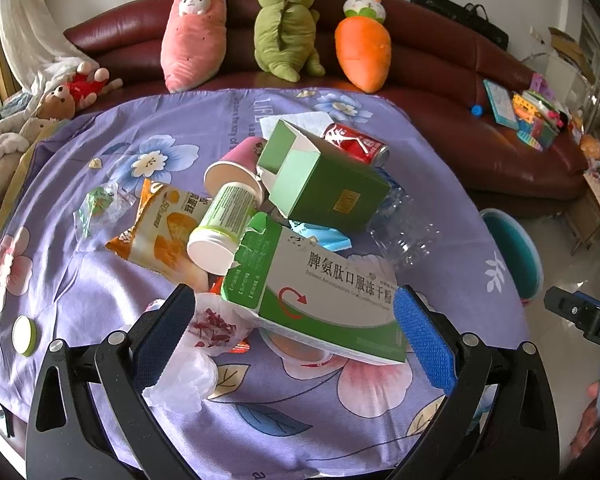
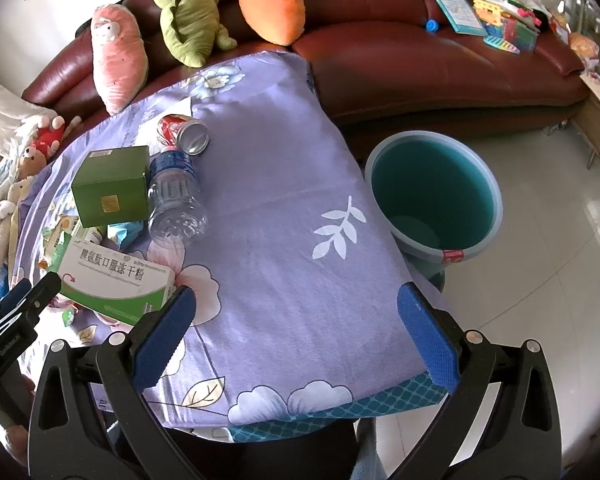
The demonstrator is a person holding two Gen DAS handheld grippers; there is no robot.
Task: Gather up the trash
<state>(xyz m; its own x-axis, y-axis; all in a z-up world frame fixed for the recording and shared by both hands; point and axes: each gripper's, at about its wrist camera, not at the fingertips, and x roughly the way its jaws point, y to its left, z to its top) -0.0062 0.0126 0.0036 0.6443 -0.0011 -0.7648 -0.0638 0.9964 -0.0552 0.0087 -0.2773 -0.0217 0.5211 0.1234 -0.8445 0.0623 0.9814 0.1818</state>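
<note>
1. While the left gripper [image 1: 296, 322] hangs spread around the medicine box [image 1: 320, 296], trash is heaped mid-table [image 2: 284, 280].
2. The right gripper [image 2: 296, 334], spread and empty, hangs near the table's corner beside the teal bucket [image 2: 434, 196].

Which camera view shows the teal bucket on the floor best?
The right wrist view shows the teal bucket best: its whole rim and inside are visible beside the table, and it looks empty. In the left wrist view only a part of its rim shows behind the table edge.
</note>
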